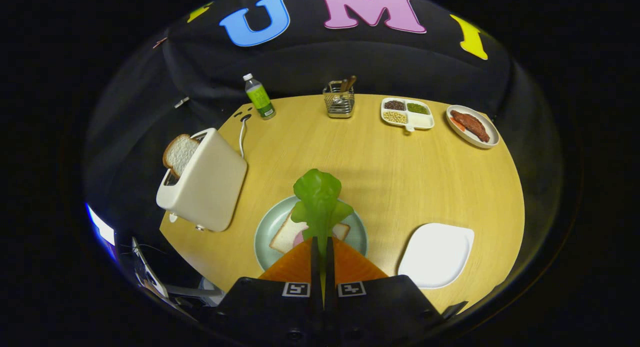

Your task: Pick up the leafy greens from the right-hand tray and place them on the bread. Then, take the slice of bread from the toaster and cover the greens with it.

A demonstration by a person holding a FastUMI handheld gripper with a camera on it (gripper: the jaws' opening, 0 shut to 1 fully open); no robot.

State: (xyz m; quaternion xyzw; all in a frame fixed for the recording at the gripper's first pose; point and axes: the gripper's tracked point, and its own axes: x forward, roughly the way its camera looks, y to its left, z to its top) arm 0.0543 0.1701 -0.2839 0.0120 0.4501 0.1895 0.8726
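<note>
Gripper (322, 244) fingers pressed nearly together, pinching the stem of the leafy greens (319, 199), which rise ahead of the tips. Greens held above a slice of bread (286, 235) lying on a pale green plate (265, 227); contact with the bread cannot be judged. White tray (437, 254) sits to the right of the plate. Toaster (205, 182) stands to the left on the wooden table (400, 177), a second bread slice (179, 153) protruding from its slot.

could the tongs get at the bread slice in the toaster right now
Probably not yet: the tongs are shut on the leafy greens over the bread on the plate. The toaster slice itself sticks up from the toaster, with nothing blocking it.
</note>
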